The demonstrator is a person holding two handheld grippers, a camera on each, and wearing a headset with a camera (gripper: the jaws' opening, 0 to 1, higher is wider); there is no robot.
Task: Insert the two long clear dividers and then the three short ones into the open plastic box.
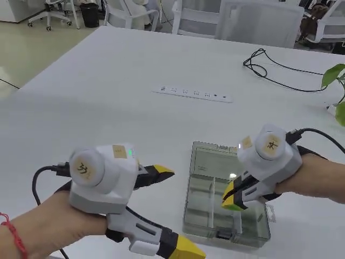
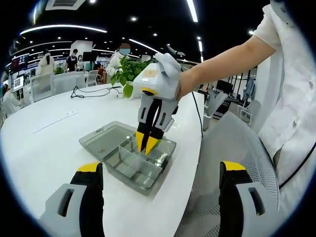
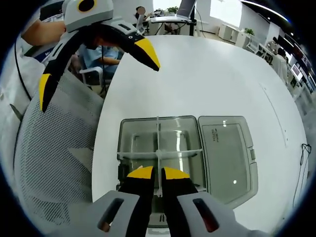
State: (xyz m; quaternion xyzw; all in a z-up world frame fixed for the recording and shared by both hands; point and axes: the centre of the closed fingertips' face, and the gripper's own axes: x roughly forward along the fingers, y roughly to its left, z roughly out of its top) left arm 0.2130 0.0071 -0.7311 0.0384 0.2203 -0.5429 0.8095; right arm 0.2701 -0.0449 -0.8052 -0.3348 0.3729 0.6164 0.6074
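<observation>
- The right gripper (image 3: 158,173) points down into the box. Its yellow tips are drawn almost together, and a thin clear divider (image 3: 158,136) runs upright through the slit between them. I judge it clenched on that divider's near end, probably so the sheet stays vertical while it goes down into its wall slots.
- In the right gripper view the divider runs from the tips toward 12 o'clock, across the tray to the far wall.
- A cross divider (image 3: 182,152) meets it near the middle and runs from 9 to 3 o'clock. I cannot tell which of the two is long and which is short, nor whether either is fully seated.
- The open plastic box (image 3: 120,143) lies directly under the right gripper. Its hinged lid (image 3: 227,153) is folded flat at 3 o'clock, which leaves the tray open from above.
- The left gripper (image 2: 160,167) has its jaws spread wide and holds nothing. It hangs well apart from the box, at about 8 o'clock of it in the head view, probably parked clear of the work.
- On the white table (image 1: 161,59), a power strip (image 1: 197,94) lies at 12 o'clock beyond the box. A black cable (image 1: 269,70) lies toward 1 o'clock.
</observation>
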